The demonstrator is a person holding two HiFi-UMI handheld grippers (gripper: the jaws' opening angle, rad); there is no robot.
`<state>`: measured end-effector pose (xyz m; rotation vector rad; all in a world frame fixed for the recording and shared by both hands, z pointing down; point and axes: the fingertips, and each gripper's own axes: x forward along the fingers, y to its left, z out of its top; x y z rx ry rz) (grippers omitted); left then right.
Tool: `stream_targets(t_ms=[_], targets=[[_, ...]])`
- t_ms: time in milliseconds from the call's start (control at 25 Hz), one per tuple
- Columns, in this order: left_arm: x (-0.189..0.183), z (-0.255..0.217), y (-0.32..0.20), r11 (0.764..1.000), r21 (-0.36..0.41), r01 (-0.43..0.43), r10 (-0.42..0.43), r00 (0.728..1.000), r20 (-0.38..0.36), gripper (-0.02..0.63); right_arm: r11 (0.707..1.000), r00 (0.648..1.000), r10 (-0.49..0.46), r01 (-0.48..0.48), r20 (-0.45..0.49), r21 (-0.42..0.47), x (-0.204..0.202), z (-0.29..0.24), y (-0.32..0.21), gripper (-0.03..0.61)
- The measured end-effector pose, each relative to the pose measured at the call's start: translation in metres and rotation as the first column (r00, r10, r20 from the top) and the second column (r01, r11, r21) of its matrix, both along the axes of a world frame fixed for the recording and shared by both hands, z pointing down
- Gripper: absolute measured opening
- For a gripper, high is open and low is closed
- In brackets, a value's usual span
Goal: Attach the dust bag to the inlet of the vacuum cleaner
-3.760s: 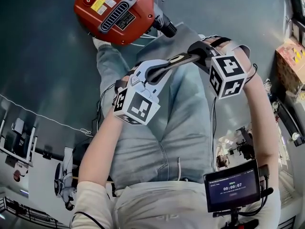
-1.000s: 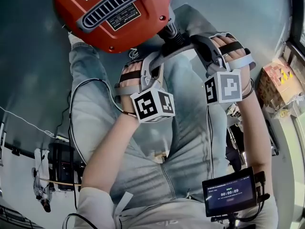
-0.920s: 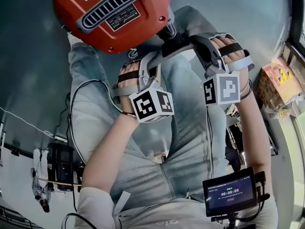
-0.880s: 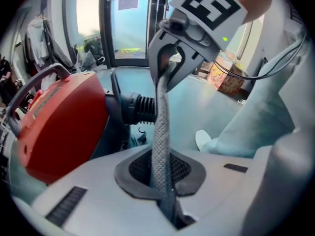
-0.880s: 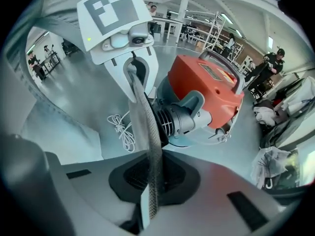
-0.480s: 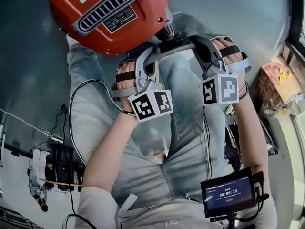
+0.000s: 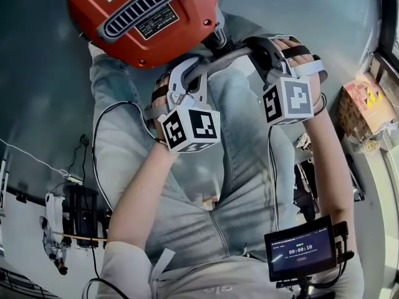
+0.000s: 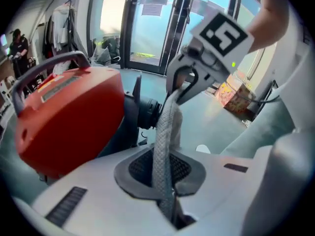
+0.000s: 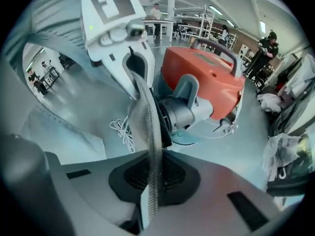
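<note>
The red vacuum cleaner point(image 7: 140, 17) lies on the floor at the top of the head view, its black inlet point(image 7: 219, 40) pointing towards me. A grey mesh dust bag point(image 7: 218, 61), pulled into a narrow strip, spans the space between both grippers just in front of the inlet. My left gripper point(image 7: 186, 75) is shut on one end of the bag point(image 8: 165, 146). My right gripper point(image 7: 260, 52) is shut on the other end point(image 9: 150, 146). In the right gripper view the inlet point(image 9: 179, 113) sits right behind the strip. Whether the bag touches the inlet is hidden.
The person's legs in jeans point(image 7: 243, 161) are under the grippers. A white cord point(image 9: 120, 129) lies on the floor by the vacuum. A cardboard box point(image 7: 365, 108) stands at the right, a small screen point(image 7: 302, 248) hangs low right. People stand far back point(image 9: 268, 45).
The vacuum has come much nearer than in the oldest frame. Over the last second the left gripper rolled and edged up towards the inlet; the right gripper shifted slightly upward with the bag.
</note>
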<state>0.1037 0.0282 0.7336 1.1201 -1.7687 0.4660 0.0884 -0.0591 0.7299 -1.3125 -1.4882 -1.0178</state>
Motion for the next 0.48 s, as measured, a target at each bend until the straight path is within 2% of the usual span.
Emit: stream_targets(t_ms=[160, 200, 320, 480], targets=[[0.009, 0.019, -0.001, 1.0, -0.025, 0.004, -0.006, 0.997, -0.076, 0.015, 1.0, 0.999, 0.001, -0.001, 0.051, 0.001, -0.006, -0.021, 0.003, 0.018], [0.006, 0.01, -0.001, 1.0, -0.027, 0.008, -0.01, 0.998, -0.062, 0.015, 1.0, 0.999, 0.01, -0.01, 0.046, -0.006, -0.005, -0.016, 0.0, 0.018], [-0.008, -0.021, 0.002, 1.0, -0.01, -0.006, 0.007, 0.999, 0.045, 0.015, 0.999, 0.999, 0.04, -0.041, -0.005, -0.034, 0.001, 0.008, -0.003, 0.018], [-0.004, -0.002, 0.0, 1.0, 0.002, -0.021, 0.021, 0.998, 0.062, 0.015, 1.0, 1.0, 0.016, -0.016, -0.023, -0.002, 0.0, 0.009, 0.0, 0.018]])
